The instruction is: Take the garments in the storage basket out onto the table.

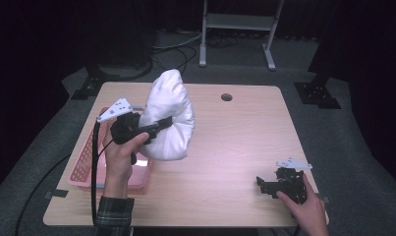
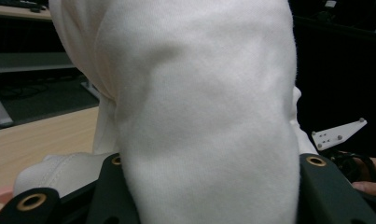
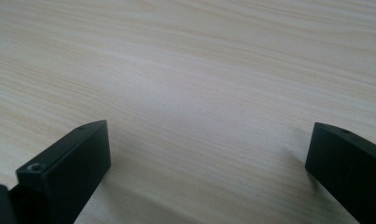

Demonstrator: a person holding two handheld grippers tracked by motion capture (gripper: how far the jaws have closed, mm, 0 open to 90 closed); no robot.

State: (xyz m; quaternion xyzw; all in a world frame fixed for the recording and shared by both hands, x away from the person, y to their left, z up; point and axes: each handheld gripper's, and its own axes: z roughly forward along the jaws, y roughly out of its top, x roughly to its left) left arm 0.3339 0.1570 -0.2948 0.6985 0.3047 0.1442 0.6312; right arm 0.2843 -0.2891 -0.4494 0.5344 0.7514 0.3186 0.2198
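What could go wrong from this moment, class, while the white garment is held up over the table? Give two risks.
1. The left tool is shut on one bunched part of the white garment; most of the cloth hangs free, so it may slip out or drag on the table.
2. The pink basket sits close beneath the hanging cloth, which could catch its rim. The right tool rests open on the table, far off, giving no support.

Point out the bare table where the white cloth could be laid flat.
The wide strip of table between the white cloth and the right gripper is bare, from the round hole to the near edge. The left side is crowded: the pink basket, the left gripper and the hanging cloth fill it.
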